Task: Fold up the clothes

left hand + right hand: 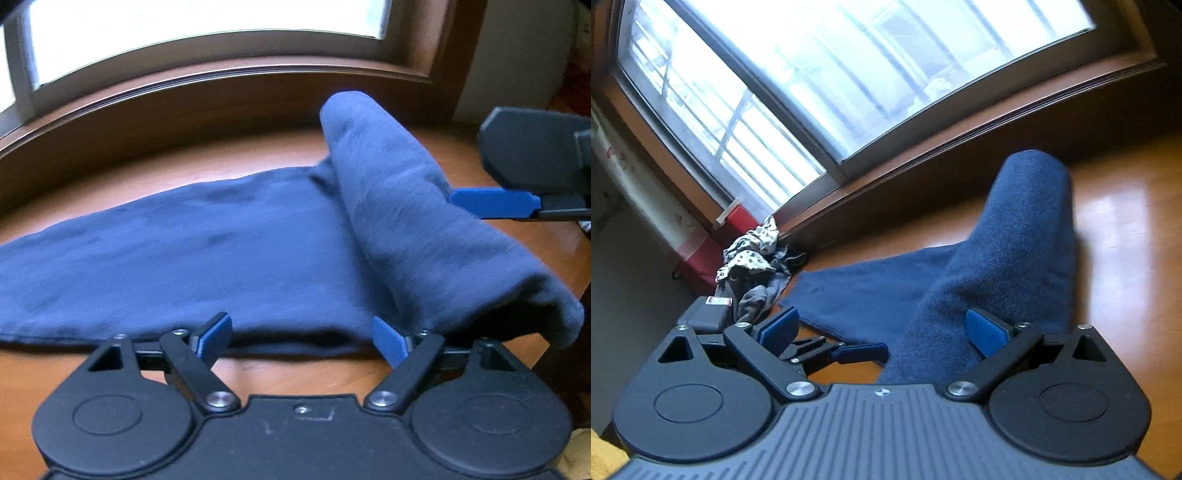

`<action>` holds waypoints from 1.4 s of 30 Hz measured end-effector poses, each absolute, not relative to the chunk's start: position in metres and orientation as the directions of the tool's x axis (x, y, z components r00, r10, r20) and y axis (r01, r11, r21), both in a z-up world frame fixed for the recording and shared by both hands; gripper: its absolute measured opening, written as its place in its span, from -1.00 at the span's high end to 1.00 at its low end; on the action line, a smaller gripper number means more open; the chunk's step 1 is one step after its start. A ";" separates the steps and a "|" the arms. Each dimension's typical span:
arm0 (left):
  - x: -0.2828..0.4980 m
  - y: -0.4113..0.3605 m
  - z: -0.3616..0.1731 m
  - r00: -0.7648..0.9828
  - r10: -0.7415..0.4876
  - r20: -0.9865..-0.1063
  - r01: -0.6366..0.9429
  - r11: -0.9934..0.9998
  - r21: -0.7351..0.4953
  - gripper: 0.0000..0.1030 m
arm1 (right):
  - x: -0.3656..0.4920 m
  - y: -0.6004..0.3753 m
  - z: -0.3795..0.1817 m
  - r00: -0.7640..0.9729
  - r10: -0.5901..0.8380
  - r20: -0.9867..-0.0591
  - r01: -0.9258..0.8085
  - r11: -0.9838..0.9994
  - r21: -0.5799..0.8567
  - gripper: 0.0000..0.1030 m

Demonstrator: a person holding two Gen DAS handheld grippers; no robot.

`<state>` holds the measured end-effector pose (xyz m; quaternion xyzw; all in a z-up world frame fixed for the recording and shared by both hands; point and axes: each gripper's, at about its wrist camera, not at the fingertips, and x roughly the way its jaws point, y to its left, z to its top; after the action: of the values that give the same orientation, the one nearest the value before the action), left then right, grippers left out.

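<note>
We have the blue garment [221, 251] lying on the wooden floor [184, 162] partly folded, one end rolled over but unflattened, with the left gripper [303, 338] spread and empty and the right gripper [882, 332] spread beside that raised fold.

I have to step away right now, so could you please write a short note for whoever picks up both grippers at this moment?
Left gripper: open, nothing between its fingers, at the near edge of the navy garment.
Right gripper: jaws wide, not clamped; a raised fold of the garment drapes against its right finger.
The garment lies flat on the wooden floor below the window, with one end lifted and curling over the flat part.
Done: one fold started.
Left: lay that fold down, smooth it, finish folding. A pile of other clothes waits by the wall.
</note>
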<state>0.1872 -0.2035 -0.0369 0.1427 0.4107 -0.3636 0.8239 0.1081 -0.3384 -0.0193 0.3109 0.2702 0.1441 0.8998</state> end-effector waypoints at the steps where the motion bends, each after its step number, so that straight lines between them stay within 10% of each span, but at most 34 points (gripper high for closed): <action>1: 0.190 -0.197 -0.037 0.398 -0.482 -0.780 0.711 0.700 -0.069 -0.58 | 0.113 -0.333 -0.020 0.806 0.440 -0.396 -0.103 0.763 0.638 -0.92; 12: 0.195 -0.166 -0.038 0.433 -0.453 -0.779 0.694 0.720 -0.032 -0.58 | 0.154 -0.281 -0.029 0.739 0.522 -0.426 -0.177 0.761 0.625 -0.71; 19: 0.211 -0.184 -0.009 0.463 -0.515 -0.721 0.722 0.691 -0.030 -0.58 | 0.108 -0.355 -0.014 0.911 0.117 -0.395 0.095 0.874 0.477 -0.79; 24: 0.206 -0.200 0.006 0.492 -0.541 -0.682 0.742 0.671 0.003 -0.60 | 0.136 -0.374 -0.046 0.821 -0.090 -0.564 0.250 0.944 0.215 -0.31; 27: 0.201 -0.204 0.006 0.485 -0.558 -0.674 0.752 0.659 -0.005 -0.69 | 0.153 -0.358 -0.051 0.820 -0.055 -0.570 0.180 0.969 0.166 -0.06; 42: 0.191 -0.234 -0.036 0.479 -0.484 -0.733 0.745 0.666 0.047 -0.82 | 0.233 -0.330 -0.049 0.821 0.075 -0.567 -0.061 0.997 0.043 -0.27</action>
<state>0.1908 -0.2340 -0.0359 0.1831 0.3563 -0.3655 0.8402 0.2333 -0.3302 -0.0487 0.0115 0.2974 0.0356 0.9540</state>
